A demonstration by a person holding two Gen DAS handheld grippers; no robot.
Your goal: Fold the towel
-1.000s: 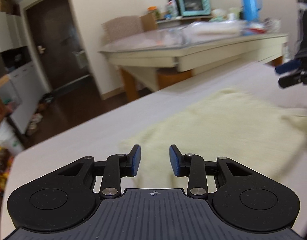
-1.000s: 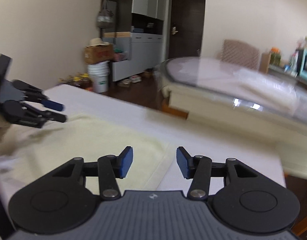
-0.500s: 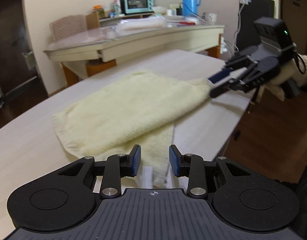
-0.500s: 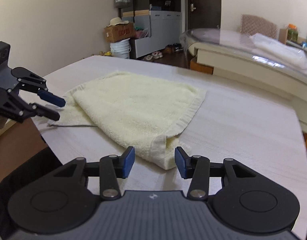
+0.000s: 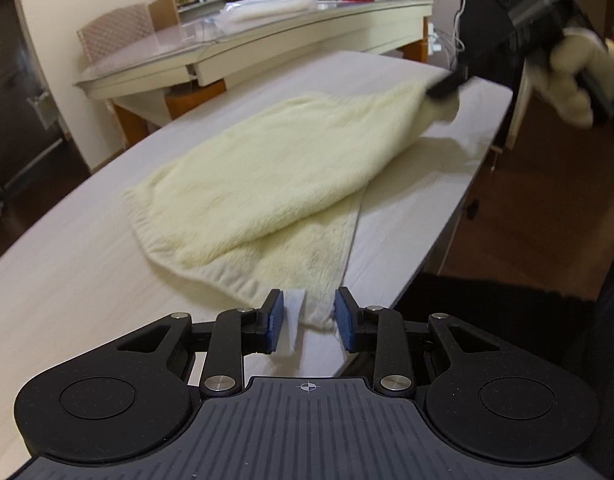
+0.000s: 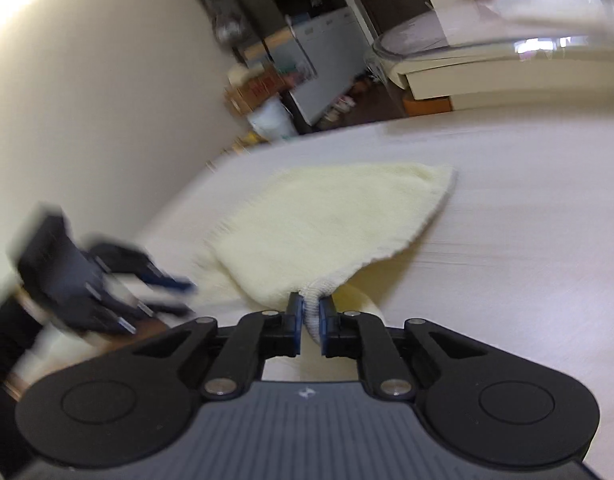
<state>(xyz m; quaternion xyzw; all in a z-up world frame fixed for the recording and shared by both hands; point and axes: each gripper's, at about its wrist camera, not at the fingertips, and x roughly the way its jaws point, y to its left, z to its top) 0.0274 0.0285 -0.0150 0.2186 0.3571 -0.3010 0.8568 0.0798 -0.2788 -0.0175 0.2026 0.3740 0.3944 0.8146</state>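
Pinching one corner of the pale yellow towel, your right claw is pressed together on a bunched hem and raising it off the tabletop, while the rest is lying partly doubled near the tabletop's edge. Your left claw is closing, its pads not yet gripping the near corner and white label lying between them. You are best seating that corner fully between the pads before lifting, then carrying both corners level so the edges meet squarely. Regarding containers, none is standing on this tabletop; the far table's clutter is too blurred to judge.
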